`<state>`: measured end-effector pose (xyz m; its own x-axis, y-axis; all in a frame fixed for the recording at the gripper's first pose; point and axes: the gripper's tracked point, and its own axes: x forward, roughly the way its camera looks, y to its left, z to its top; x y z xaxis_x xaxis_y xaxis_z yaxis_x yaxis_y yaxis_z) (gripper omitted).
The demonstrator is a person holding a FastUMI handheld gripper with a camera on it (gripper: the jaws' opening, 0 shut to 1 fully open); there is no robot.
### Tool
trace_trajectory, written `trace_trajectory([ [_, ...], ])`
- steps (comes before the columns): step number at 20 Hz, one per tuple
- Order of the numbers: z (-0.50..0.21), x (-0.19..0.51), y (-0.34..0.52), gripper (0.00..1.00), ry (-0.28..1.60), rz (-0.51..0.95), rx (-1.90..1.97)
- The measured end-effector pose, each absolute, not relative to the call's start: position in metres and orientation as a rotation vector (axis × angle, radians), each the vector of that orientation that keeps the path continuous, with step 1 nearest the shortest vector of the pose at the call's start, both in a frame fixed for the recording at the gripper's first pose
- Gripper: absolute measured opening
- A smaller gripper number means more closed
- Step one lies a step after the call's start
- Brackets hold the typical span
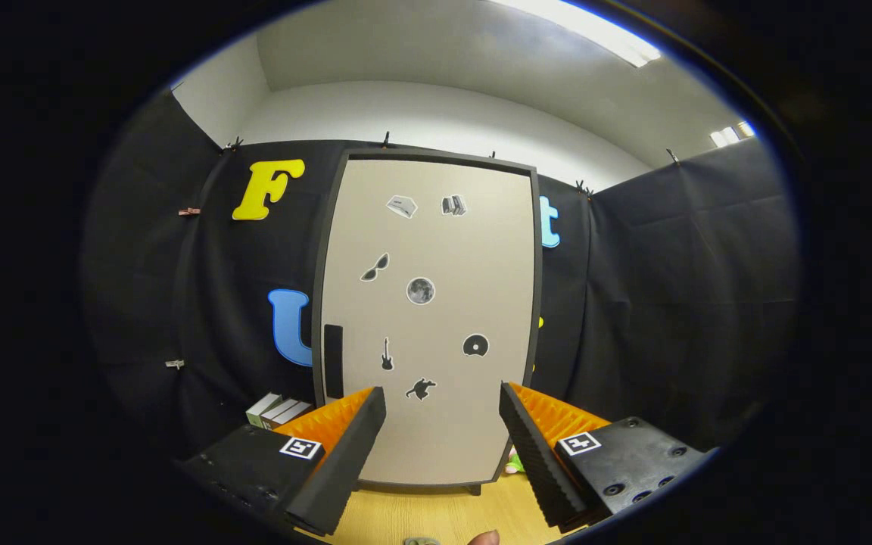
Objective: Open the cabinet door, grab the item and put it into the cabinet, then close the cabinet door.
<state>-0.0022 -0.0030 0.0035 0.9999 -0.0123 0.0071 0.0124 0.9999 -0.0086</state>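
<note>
gripper [442, 405] held level in front of the cabinet [427, 318], jaws spread wide, nothing between them but open air; both fingers short of the door, not touching it. cabinet door [436, 250] shut, pale panel in a dark frame, standing upright on the wooden tabletop [436, 515]. dark vertical handle [334, 361] on the door's left edge, just above and beyond the left fingertip. door carries small stickers: sunglasses [375, 267], moon [421, 291], disc [475, 345], guitar [387, 353], a few more near the top. small boxes [277, 409] lie on the table left of the cabinet base, partly behind the left finger. a small greenish item [513, 462] peeks out at the cabinet's lower right corner, beside the right finger; too hidden to identify. a fingertip [486, 538] shows at the near table edge
</note>
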Motion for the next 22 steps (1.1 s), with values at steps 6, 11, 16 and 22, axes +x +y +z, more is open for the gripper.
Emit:
trace_trajectory([
  [6,0.005,-0.003,-0.008,0.97,-0.011,-0.016,-0.015],
  [11,0.002,0.003,0.004,0.97,0.002,0.004,-0.001],
  [16,0.013,0.026,0.047,0.97,-0.032,0.06,0.01],
  [22,-0.001,0.079,0.108,0.97,-0.015,0.107,0.003],
])
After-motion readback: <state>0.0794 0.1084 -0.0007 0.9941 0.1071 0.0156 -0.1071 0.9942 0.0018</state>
